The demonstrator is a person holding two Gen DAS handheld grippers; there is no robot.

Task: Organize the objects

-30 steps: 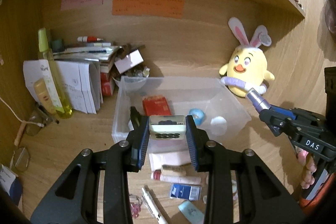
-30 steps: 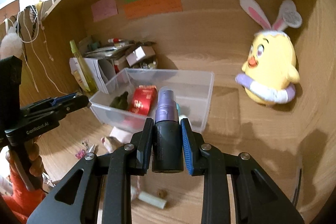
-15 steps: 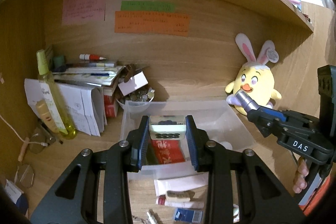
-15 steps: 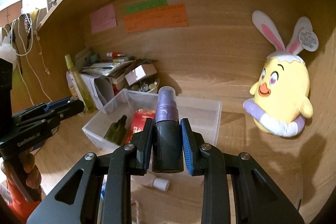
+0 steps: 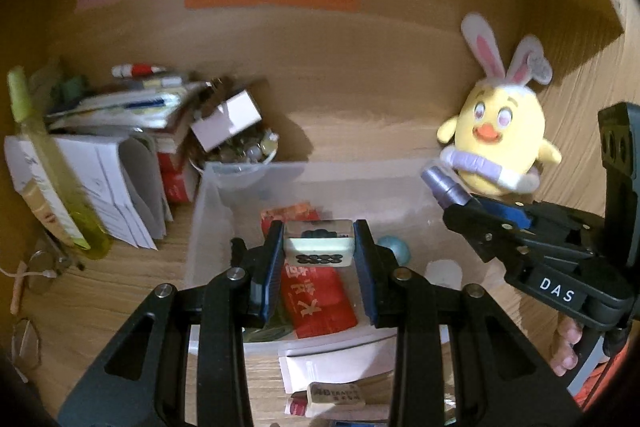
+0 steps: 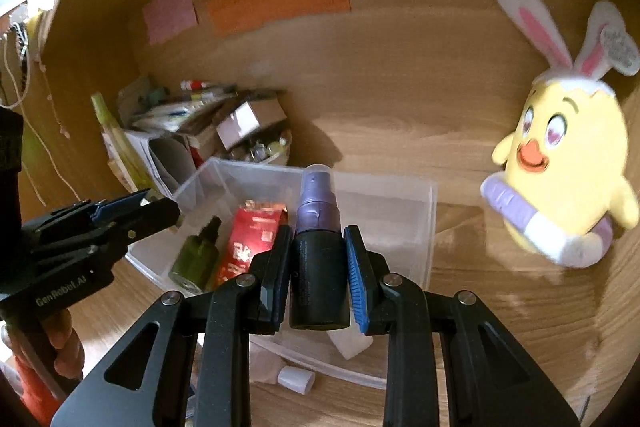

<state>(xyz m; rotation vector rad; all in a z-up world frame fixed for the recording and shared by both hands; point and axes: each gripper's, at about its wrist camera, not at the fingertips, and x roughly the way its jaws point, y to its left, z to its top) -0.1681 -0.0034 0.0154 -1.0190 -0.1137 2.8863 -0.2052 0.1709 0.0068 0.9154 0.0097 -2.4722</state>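
Jaws of left gripper (image 5: 319, 259) clamp mahjong tile (image 5: 319, 247) crosswise between blue pads, held above clear plastic bin (image 5: 200, 227), over red packet (image 5: 316, 295) inside. Right gripper (image 6: 319, 271) jaws clamp dark spray bottle (image 6: 319, 267), purple cap pointing away, above same bin's near edge. Green bottle (image 6: 196, 259) lies in bin. Plush chick (image 6: 560, 179) on table at right.

"DAS" on right gripper (image 5: 454, 205); "GenRobot.AI" on left gripper (image 6: 160, 205)
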